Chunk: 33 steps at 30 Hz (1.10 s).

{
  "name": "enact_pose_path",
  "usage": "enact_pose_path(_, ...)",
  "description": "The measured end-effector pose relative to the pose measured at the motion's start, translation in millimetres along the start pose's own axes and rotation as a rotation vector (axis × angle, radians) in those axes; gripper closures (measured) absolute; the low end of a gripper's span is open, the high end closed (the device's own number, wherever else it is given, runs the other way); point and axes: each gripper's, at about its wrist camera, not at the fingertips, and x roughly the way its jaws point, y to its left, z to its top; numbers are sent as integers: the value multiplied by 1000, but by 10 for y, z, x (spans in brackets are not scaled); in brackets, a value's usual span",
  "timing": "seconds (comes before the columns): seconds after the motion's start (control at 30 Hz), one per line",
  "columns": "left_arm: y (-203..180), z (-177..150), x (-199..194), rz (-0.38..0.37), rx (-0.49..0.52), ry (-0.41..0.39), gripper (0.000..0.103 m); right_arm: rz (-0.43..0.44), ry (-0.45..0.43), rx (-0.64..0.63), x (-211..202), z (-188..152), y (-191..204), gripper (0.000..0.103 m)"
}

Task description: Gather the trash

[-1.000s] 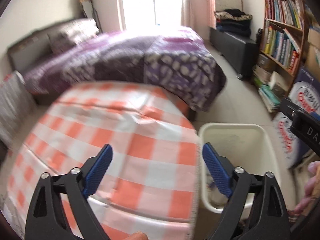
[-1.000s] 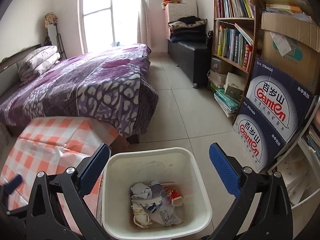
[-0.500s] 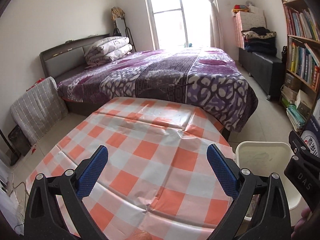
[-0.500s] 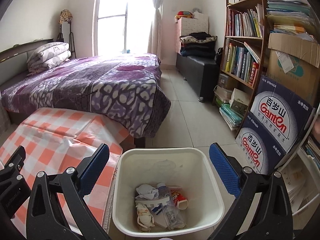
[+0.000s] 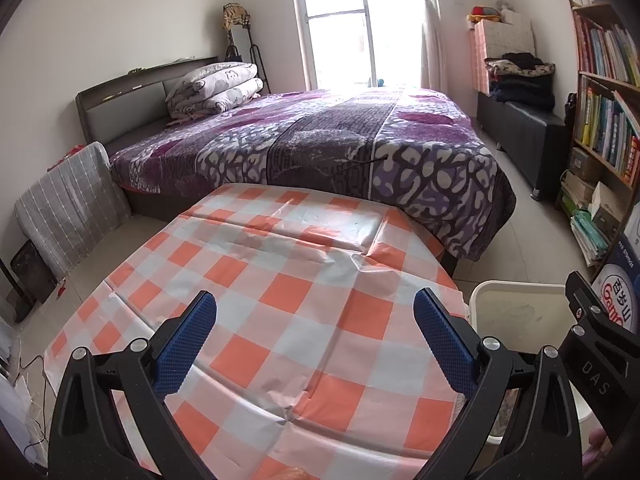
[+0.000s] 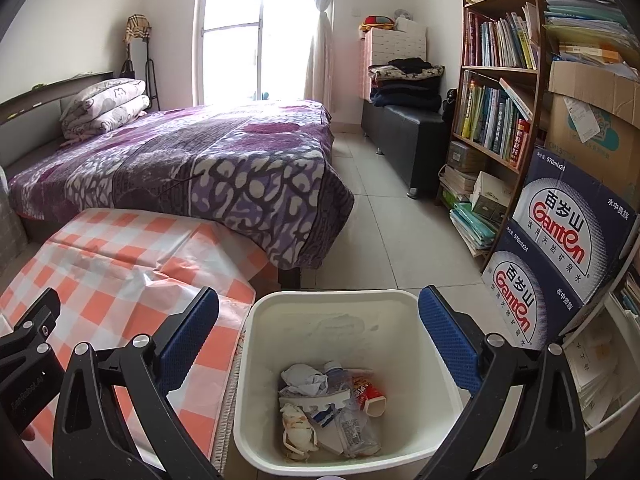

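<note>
A white plastic bin stands on the floor beside the table, and its rim shows at the lower right of the left wrist view. Inside lies trash: crumpled paper, a clear plastic bottle, a red-and-white carton. My right gripper hangs open above the bin with nothing between its blue pads. My left gripper is open over the orange-and-white checked tablecloth, holding nothing. I see no trash on the cloth. Each gripper's black body shows at the edge of the other's view.
A bed with a purple patterned cover stands right behind the table. A bookshelf and stacked water cartons line the right wall. A black bench carries folded clothes. Tiled floor runs between bed and shelf.
The left gripper's view swung left and up, from the table edge and bin to the whole tablecloth and bed. The right gripper rose slightly over the bin. Both stayed open.
</note>
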Motion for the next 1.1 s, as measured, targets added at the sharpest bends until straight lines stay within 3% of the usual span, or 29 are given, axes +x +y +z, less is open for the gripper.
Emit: enact_pose_path(1.1,-53,6,76,3,-17,15,7,6,4,-3,8,1,10,7)
